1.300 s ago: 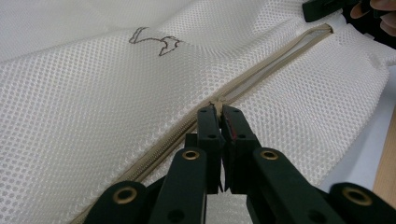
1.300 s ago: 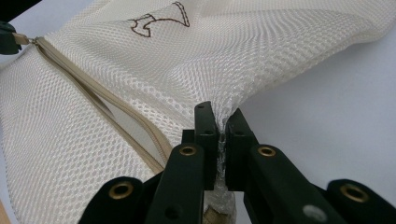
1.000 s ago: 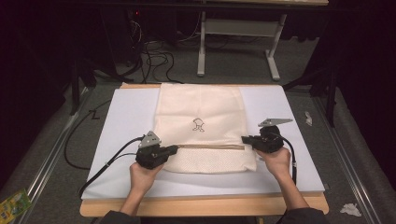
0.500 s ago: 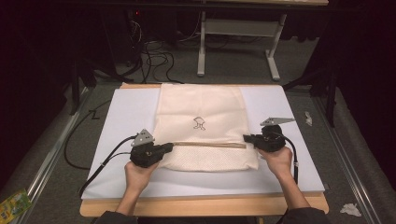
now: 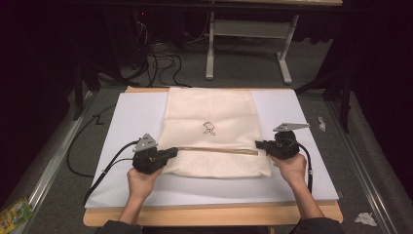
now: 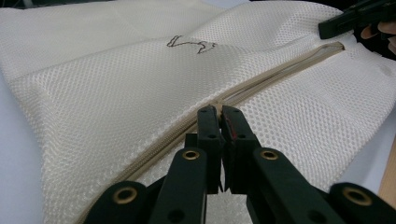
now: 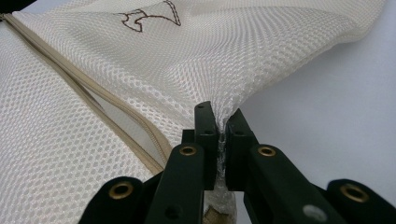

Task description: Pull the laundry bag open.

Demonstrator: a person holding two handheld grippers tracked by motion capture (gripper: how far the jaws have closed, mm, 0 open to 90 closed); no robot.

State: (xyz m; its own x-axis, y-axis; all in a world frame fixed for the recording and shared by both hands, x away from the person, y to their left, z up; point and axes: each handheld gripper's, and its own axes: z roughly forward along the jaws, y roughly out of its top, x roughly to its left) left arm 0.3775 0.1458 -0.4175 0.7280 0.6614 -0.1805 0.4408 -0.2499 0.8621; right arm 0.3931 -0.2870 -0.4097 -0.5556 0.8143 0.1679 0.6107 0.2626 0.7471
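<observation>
Zip [image 5: 216,149] looks shut; my left tool [image 6: 220,122] pinches its pull, right tool [image 7: 221,122] grips the bag [image 5: 214,112] edge.

Mesh bag [image 5: 214,131] lay flat on sheet [image 5: 126,122], sheet on table [image 5: 204,214]. Zipper [image 5: 216,150] ran across bag's near part, emblem [image 5: 209,127] behind it. Left gripper [image 5: 168,155] at zipper's left end, right gripper [image 5: 260,145] at bag's right edge. Table legs [image 5: 248,44] and cables [image 5: 160,61] on floor behind.
</observation>
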